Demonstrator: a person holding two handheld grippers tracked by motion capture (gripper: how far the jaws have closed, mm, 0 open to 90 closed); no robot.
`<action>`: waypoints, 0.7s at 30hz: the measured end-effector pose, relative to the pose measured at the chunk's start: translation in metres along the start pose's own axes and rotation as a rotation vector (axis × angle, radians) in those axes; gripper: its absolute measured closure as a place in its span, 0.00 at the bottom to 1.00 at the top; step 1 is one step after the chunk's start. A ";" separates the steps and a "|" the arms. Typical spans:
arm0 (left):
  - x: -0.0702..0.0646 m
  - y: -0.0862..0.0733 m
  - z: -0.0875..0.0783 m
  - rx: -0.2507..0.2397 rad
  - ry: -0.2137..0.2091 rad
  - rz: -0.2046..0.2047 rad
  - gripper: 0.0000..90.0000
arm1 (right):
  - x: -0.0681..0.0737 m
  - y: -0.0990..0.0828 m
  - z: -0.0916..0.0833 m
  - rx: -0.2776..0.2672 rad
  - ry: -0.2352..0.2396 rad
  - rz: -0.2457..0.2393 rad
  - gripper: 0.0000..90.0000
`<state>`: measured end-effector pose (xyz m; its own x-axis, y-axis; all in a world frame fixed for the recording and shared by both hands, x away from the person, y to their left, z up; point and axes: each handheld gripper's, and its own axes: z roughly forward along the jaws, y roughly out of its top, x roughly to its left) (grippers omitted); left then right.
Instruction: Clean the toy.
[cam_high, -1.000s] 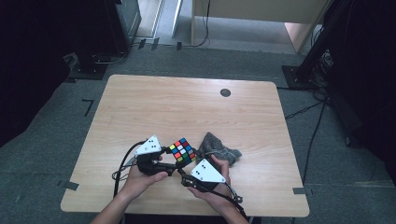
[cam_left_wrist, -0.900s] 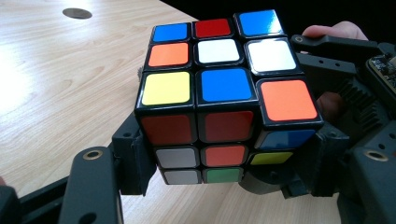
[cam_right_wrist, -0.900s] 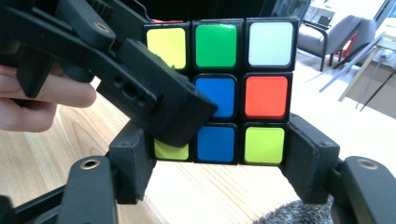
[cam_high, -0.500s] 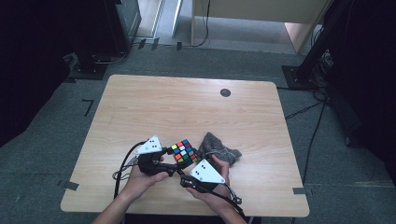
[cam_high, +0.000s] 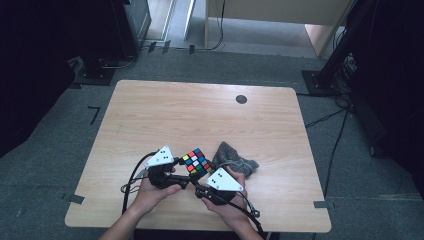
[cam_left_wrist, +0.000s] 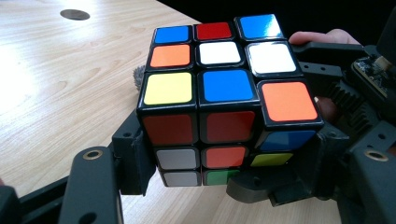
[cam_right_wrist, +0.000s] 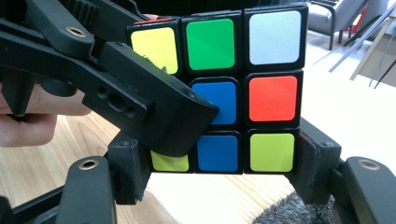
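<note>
We found the multicoloured plastic puzzle cube (cam_high: 196, 161) raised over the light wooden table (cam_high: 200, 115), beside a grey cloth (cam_high: 235, 162). The left gripper (cam_high: 186, 176) clamped it; the right gripper's (cam_high: 200, 189) jaws, just closing, also pressed it

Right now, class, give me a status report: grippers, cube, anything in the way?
Left hand-held gripper shut on cube. Right hand-held gripper clamps cube's bottom layer. Cube held above table. Grey cloth beside it.
</note>
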<state>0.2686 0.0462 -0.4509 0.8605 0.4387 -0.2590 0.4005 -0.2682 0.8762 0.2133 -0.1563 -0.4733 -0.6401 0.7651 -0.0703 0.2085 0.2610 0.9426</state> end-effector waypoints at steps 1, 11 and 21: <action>0.000 0.001 -0.001 -0.013 -0.006 -0.005 0.33 | 0.000 0.001 -0.001 0.001 0.007 -0.007 0.37; 0.009 0.006 -0.020 -0.091 0.004 -0.005 0.21 | -0.007 -0.001 -0.001 0.046 0.025 -0.020 0.37; 0.018 0.001 -0.029 -0.092 0.047 0.086 0.16 | -0.031 0.001 -0.005 0.107 0.031 0.013 0.37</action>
<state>0.2751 0.0786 -0.4428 0.8738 0.4576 -0.1644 0.2938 -0.2274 0.9284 0.2291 -0.1827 -0.4688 -0.6591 0.7506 -0.0469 0.2937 0.3143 0.9027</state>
